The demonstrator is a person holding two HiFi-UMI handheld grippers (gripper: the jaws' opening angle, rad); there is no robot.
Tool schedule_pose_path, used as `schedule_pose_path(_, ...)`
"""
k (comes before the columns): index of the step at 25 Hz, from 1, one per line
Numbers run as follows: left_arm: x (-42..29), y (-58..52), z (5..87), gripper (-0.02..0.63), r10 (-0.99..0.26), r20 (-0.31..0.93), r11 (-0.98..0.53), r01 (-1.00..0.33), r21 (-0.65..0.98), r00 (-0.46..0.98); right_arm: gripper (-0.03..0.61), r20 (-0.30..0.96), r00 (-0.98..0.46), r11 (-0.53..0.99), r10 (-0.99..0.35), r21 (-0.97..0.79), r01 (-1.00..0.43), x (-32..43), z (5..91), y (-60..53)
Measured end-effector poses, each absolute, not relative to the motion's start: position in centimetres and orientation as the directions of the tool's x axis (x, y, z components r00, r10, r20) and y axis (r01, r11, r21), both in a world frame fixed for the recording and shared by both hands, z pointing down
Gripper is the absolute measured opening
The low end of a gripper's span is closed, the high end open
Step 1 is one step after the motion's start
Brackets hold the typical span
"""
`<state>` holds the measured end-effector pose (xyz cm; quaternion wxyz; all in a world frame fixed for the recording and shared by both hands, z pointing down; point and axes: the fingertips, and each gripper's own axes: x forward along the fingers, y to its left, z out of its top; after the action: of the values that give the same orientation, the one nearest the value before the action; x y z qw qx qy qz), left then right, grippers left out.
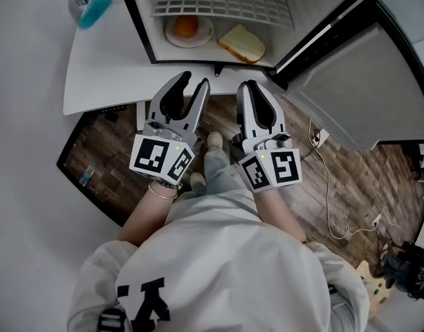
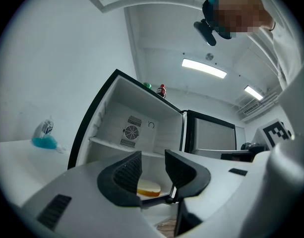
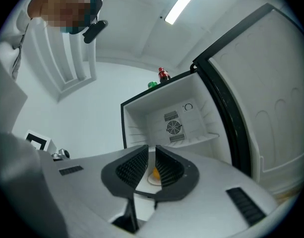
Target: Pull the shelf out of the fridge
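The small fridge stands open in front of me, its door swung out to the right. A white wire shelf sits across the cabinet, above a plate with an orange and a slice of bread. Both grippers are held level just outside the opening, side by side, touching nothing. My left gripper is open, with only air between its pads. The jaws of my right gripper are shut on nothing. In the right gripper view the shelf shows as a white ledge under the fan grille.
A white counter lies left of the fridge with a bottle of blue liquid on it. Two small bottles stand on top of the fridge. Below me are wood flooring, a white cable and the person's legs.
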<state>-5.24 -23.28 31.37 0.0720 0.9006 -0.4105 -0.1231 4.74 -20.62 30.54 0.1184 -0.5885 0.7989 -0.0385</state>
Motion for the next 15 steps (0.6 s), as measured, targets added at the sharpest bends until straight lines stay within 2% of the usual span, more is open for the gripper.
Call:
schedule_pose_path(10,-4.1,-30.1,32.0,0.146,-0.786,-0.149,-0.618,-0.750,0.237,0.600,0.051,-0.133,-0.299,0.324,-0.945,-0.259,-0.910,6.3,31.9,-27.9)
schedule_pose_path(15,-3.3,-33.6,32.8,0.162,-0.798,-0.119,-0.598,-0.753,0.275,0.591,0.086,-0.113,-0.315,0.335,-0.942,-0.272,-0.902,6.9,32.7,-31.7)
